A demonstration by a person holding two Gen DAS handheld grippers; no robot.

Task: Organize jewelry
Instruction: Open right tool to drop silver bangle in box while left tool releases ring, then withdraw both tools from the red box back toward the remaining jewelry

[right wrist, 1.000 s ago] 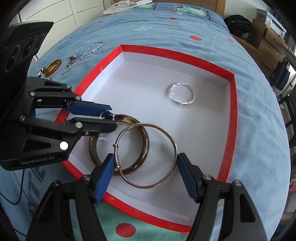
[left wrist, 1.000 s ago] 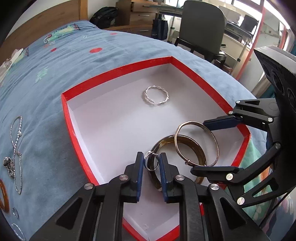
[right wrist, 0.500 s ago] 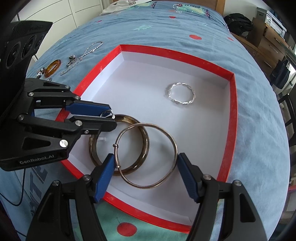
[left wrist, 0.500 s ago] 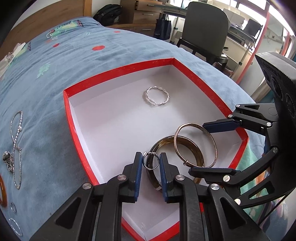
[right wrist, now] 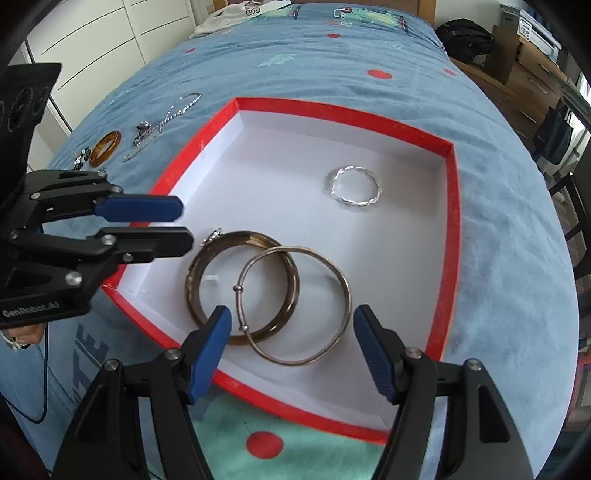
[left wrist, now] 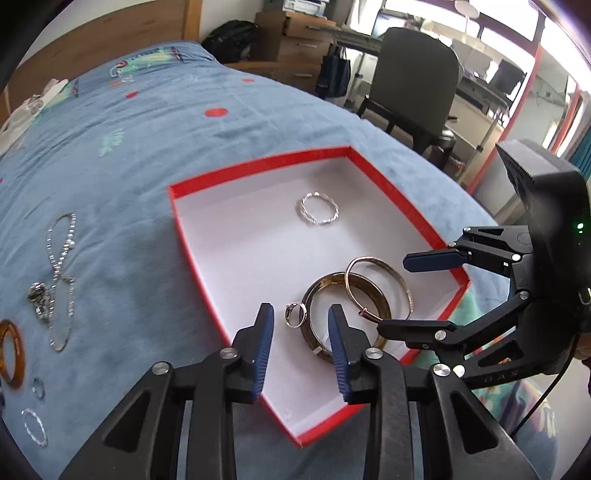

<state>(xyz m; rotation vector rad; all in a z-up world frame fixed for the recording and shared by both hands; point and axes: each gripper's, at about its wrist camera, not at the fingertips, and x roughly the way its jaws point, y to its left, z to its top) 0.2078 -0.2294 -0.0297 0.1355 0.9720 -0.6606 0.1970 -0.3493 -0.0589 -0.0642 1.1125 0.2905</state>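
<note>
Jewelry lies partly in a red-rimmed box (left wrist: pixel 184 236) with a white floor, partly on the blue bedspread (left wrist: pixel 147 129). Left claw (left wrist: pixel 301 328): jaws parted, nothing gripped, positioned above the box's near-left edge. A small silver ring (left wrist: pixel 295 314) lies on the box floor between the fingertips, touching the outer rim of a dark bangle (left wrist: pixel 345 314). A thinner gold-toned bangle (right wrist: pixel 295 304) overlaps the dark one. Right claw (right wrist: pixel 291 339): jaws wide apart, nothing gripped, held above the box's near side with both bangles between its blue pads (right wrist: pixel 210 347). A twisted silver bracelet (right wrist: pixel 354 186) lies apart, toward the box's far corner.

Outside the box, on the bedspread: a silver chain necklace (left wrist: pixel 59 280), an amber bangle (left wrist: pixel 11 354), two small rings (left wrist: pixel 37 410) and dark beads (right wrist: pixel 82 157). Beyond the bed stand an office chair (left wrist: pixel 413 85), a black backpack (right wrist: pixel 465 35) and wooden drawers (right wrist: pixel 532 77).

Legible marking: "GenRobot.AI" on the left claw's body in the right wrist view.
</note>
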